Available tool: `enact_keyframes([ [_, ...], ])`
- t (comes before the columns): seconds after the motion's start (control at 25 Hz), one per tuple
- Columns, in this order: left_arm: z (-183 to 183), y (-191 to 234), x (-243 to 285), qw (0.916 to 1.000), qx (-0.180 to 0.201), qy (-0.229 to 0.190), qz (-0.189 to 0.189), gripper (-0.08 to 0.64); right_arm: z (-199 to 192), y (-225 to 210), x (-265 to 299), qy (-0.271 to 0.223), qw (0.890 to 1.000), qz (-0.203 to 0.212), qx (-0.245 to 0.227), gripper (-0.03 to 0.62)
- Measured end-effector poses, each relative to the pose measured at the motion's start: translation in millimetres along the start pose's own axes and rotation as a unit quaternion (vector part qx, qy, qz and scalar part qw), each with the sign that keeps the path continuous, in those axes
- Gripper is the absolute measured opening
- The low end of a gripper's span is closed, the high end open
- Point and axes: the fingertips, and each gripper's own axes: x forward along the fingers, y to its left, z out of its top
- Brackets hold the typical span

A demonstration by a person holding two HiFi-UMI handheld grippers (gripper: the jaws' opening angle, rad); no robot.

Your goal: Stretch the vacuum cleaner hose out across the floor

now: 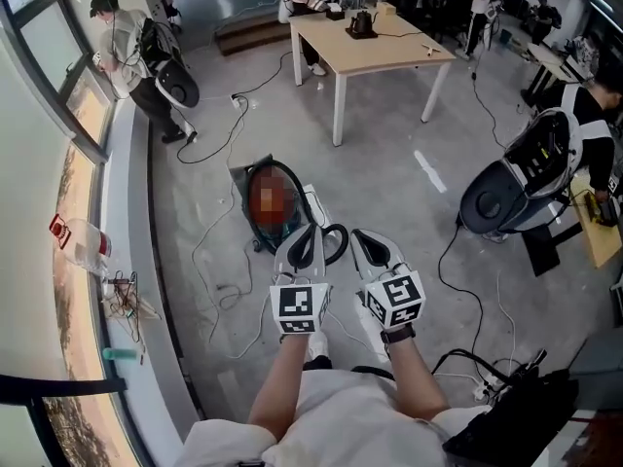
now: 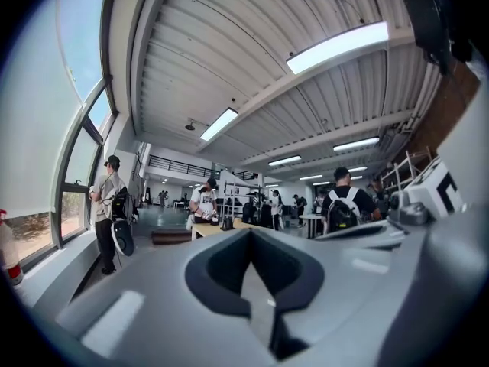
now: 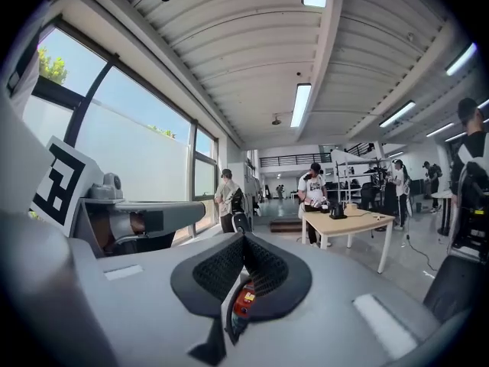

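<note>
Lying on the floor [image 1: 389, 163] just ahead of and below both tools, the canister vacuum cleaner [image 1: 261, 230] sits slightly left of the left hand-held gripper [image 1: 300, 234]. Its black hose [image 1: 338, 244] shows as a curled loop between that tool's tip and the tip of the right hand-held gripper [image 1: 368, 243]. Both pairs of jaws are pressed together with nothing pinched. Both tools point forward and roughly level, so the hose lies downward from them rather than straight ahead. Neither hand looks clearly nearer, since the loop falls between the two.

The hose is coiled, so it has no single long axis yet. The tools cover most of it, and I cannot tell where it joins the canister or where its free end lies. A mosaic patch covers the canister's top. In the right gripper view, a red labelled piece [image 3: 243, 300] shows below the closed jaws, probably part of the cleaner. Pale cables on the floor nearby could be mistaken for the hose.
</note>
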Motion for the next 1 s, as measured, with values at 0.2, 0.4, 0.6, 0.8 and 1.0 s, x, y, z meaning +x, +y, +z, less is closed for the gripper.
enact_keyframes([
  [0.2,-21,40,43,0.9992,-0.035,0.02,-0.005,0.0,-13,1,57,0.019,1.0,0.021,-0.007,-0.001],
  [0.4,-52,57,79,0.9971,-0.056,0.051,0.002,0.001,-41,-22,97,0.053,0.998,0.033,0.002,-0.002],
  [0.6,-89,89,140,0.9958,-0.045,0.075,0.027,0.002,-75,-78,169,0.08,0.996,0.034,0.012,-0.002],
  [0.8,-130,112,228,0.9915,-0.026,0.121,0.041,0.002,-132,-161,240,0.141,0.989,0.035,0.016,-0.002],
  [1.0,-197,107,289,0.9808,-0.056,0.182,0.042,0.002,-252,-222,268,0.244,0.966,0.052,0.073,-0.002],
])
